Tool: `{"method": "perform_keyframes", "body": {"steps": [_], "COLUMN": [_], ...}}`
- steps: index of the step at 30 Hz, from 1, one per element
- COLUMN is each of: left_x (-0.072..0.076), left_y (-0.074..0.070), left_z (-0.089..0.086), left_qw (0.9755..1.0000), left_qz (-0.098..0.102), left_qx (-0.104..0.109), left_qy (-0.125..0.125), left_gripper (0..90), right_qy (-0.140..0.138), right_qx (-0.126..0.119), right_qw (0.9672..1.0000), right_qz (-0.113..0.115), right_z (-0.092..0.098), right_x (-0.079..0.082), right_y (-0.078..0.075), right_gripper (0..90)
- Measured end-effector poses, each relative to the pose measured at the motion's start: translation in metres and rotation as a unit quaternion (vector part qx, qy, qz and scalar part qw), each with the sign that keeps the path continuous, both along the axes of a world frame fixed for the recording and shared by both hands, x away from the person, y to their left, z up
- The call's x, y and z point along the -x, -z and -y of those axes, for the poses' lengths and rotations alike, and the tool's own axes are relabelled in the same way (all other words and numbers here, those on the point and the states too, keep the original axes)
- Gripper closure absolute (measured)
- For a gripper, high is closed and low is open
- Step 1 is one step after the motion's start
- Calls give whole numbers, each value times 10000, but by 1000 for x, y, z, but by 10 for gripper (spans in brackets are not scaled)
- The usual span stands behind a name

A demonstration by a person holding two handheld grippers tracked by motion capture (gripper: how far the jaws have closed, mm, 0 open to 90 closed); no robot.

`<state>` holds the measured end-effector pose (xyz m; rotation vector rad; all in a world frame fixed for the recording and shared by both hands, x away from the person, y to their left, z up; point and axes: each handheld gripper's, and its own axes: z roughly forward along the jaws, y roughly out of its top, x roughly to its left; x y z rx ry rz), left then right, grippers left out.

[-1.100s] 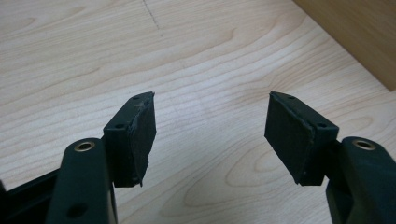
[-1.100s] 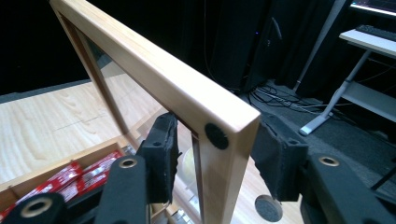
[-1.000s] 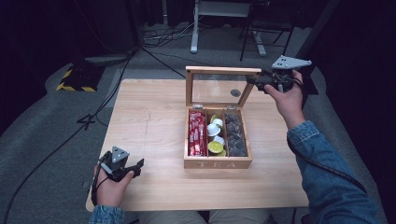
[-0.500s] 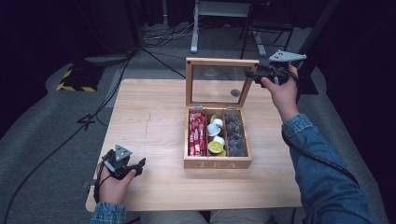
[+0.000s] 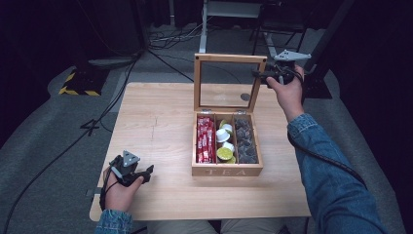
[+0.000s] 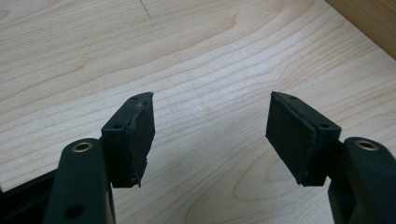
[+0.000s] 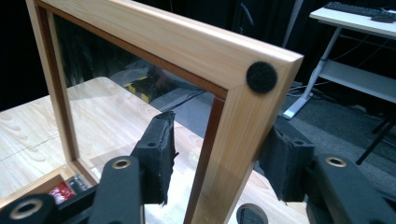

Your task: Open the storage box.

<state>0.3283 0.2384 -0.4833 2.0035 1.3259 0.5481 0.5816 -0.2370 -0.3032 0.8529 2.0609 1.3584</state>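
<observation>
Wooden glass-paned lid of the light wooden tea box stands upright between my right fingers, its corner post straddled but, as far as I can tell, no longer pinched: the right gripper has just been opening, and a gap shows on each side of the frame. My judgement is that a lid released here rests on its hinges alone; if it is not past balance it may drop forward onto the red sachets and round pods below my fingers. A sideways withdrawal could also snag the frame and drag the box across the pale wooden worktop. My left gripper hovers over bare worktop, fingers apart and empty, well away from the box.
</observation>
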Motion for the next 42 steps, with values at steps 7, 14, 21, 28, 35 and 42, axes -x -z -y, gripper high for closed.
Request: {"method": "perform_keyframes", "body": {"steps": [7, 14, 21, 28, 35, 42], "left_x": [-5, -10, -11, -11, -13, -16], "left_y": [3, 9, 11, 13, 14, 14], "left_z": [1, -1, -2, -2, -2, -5], "left_qw": [10000, 9999, 9998, 9998, 9997, 9996], "left_qz": [-41, -122, -155, -195, -214, -269], "left_qx": [-24, 16, -9, 8, 36, 80], "left_qy": [50, 73, 80, 60, 59, 47], "left_gripper": [324, 310, 308, 307, 306, 305], "right_qy": [107, 168, 236, 262, 284, 295], "right_qx": [-13, -27, -49, -83, -82, -107], "right_qw": [9999, 9997, 9993, 9988, 9985, 9987], "right_qz": [-52, -164, -268, -402, -452, -412], "right_z": [-3, -3, -3, -2, -3, 1], "right_x": [-9, -19, -25, -30, -28, -22], "right_y": [9, 18, 26, 32, 32, 28], "right_gripper": [428, 393, 388, 379, 353, 322]}}
